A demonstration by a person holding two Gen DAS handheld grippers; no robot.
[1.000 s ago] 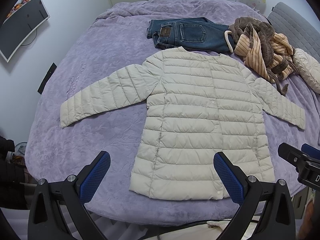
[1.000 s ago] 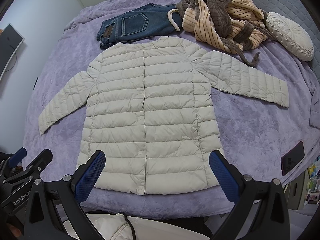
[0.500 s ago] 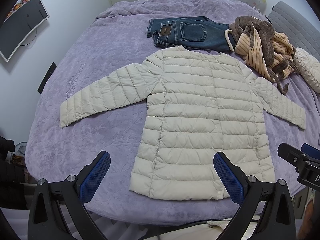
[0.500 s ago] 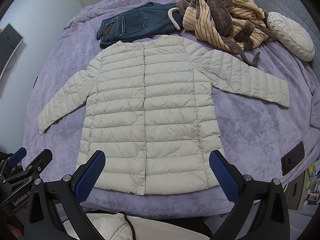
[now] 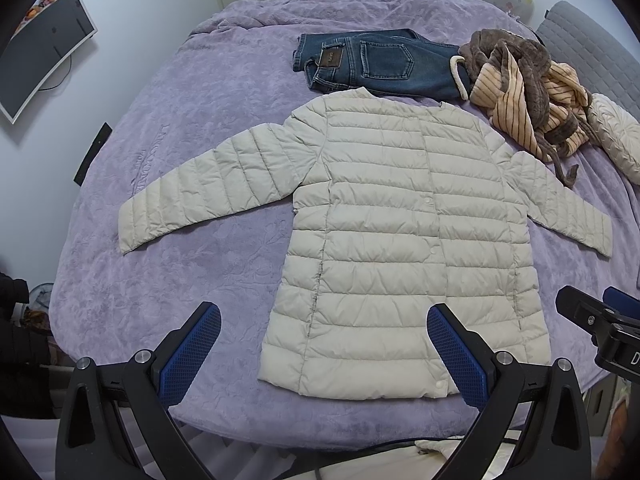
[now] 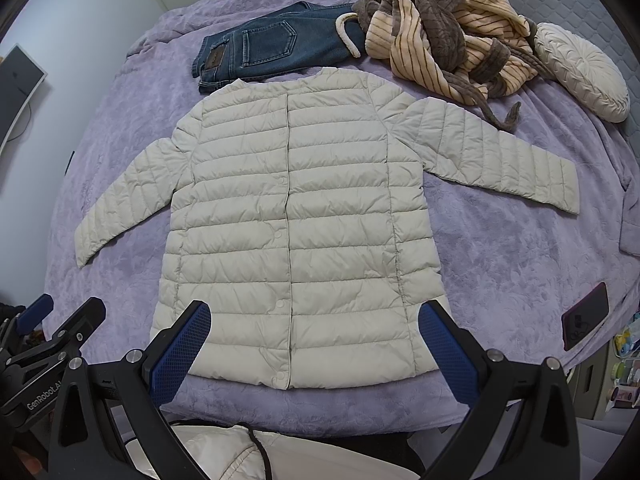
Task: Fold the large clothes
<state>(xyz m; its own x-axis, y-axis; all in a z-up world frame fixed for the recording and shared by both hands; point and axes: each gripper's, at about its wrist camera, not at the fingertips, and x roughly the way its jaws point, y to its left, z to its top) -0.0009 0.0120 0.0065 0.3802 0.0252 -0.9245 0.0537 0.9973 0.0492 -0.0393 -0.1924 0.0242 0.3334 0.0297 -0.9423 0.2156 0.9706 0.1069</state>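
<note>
Nothing is moving since earlier: both the left gripper [image 5: 322, 354] and right gripper [image 6: 314, 352] are hovering wide open, empty, low in frame over the jacket [image 5: 396, 248] lying at center.

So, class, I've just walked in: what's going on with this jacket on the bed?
A person holds two grippers, both open and empty, near the hem of a cream quilted jacket. The left gripper and right gripper grasp nothing. The jacket lies flat, buttoned, sleeves spread, on the purple bedspread. Folding has not begun.
</note>
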